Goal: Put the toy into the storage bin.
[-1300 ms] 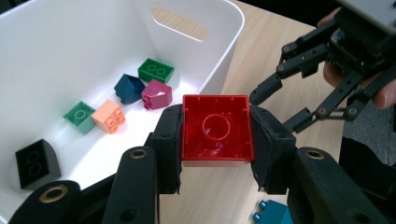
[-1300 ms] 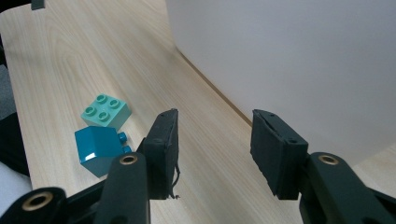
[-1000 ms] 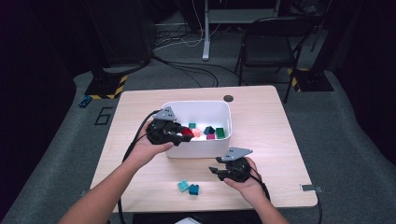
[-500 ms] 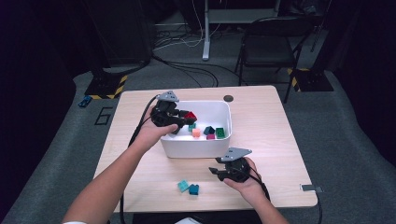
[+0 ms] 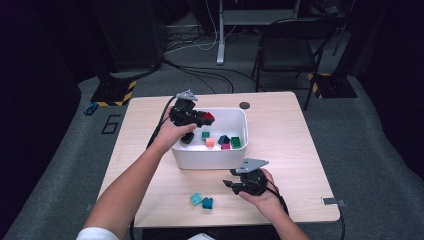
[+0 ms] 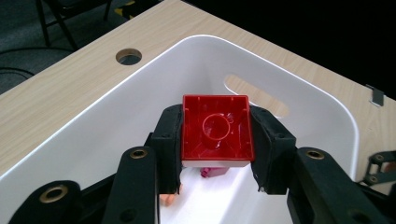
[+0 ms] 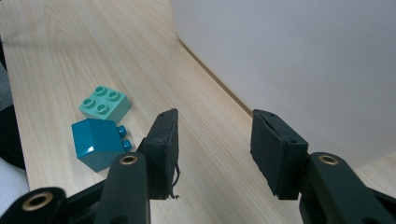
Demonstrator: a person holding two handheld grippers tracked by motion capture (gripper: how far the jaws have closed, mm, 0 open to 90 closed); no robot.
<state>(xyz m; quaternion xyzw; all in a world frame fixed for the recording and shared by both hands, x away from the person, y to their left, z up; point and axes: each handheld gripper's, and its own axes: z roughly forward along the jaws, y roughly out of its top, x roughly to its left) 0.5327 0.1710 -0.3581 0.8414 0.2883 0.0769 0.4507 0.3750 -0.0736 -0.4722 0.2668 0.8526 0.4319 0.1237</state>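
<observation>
My left gripper (image 5: 202,119) (image 6: 215,140) is shut on a red brick (image 6: 216,128) (image 5: 208,117), hollow underside toward the camera, held over the back left of the white bin (image 5: 220,160) (image 6: 303,105). Inside the bin lie several bricks: green (image 5: 205,135), orange (image 5: 210,142), dark teal (image 5: 223,139), magenta (image 5: 226,146) and green (image 5: 235,142). My right gripper (image 5: 231,183) (image 7: 212,144) rests low at the table's front, jaws open with nothing between them, beside the bin's wall (image 7: 299,60). A light teal brick (image 7: 104,104) (image 5: 196,199) and a darker teal brick (image 7: 99,142) (image 5: 207,203) lie on the table to its left.
The wooden table (image 5: 280,150) has a round hole (image 5: 244,105) behind the bin and a metal clip (image 5: 332,201) at its right front edge. A black chair (image 5: 287,47), cables and stand feet occupy the floor beyond the table.
My left gripper carried the red brick away from me, from the bin's near left part to over its back left. The right gripper kept still.
</observation>
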